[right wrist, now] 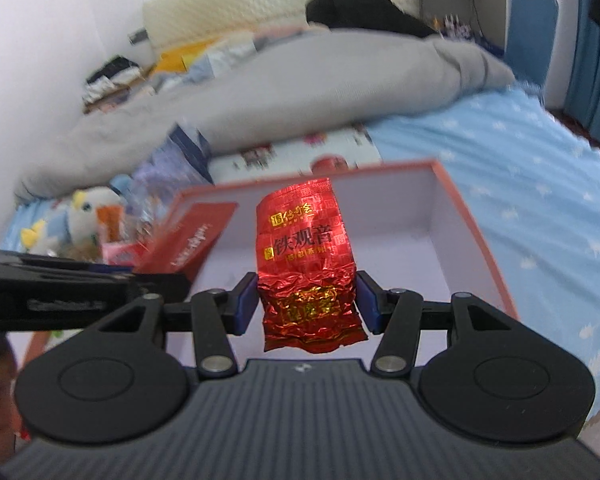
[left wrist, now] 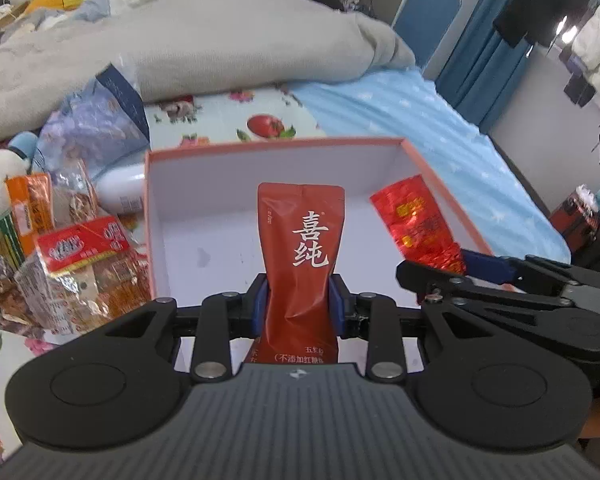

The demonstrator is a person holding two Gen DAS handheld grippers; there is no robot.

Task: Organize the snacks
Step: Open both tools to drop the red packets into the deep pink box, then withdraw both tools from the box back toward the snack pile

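Blue pads of the left gripper (left wrist: pixel 300 304) are pressed tight on a dark red pouch (left wrist: pixel 300 252), which is held upright over the near edge of the orange box (left wrist: pixel 440 176). A shiny red tea packet (right wrist: pixel 306 264) is pinched by the right gripper (right wrist: pixel 306 302) over the same box. More snacks (left wrist: pixel 80 256) are piled left of the box, and a grey blanket (left wrist: pixel 204 52) is seen farther back.

Box floor bare; left flank crowded

The box (left wrist: pixel 440 184) floor lies open between the held pouch (left wrist: pixel 300 248) and foil packet (left wrist: pixel 418 224). A snack pile (left wrist: pixel 80 264) and white bottle (left wrist: pixel 120 192) press against its left wall; blue sheet (left wrist: pixel 480 168) flanks its right.
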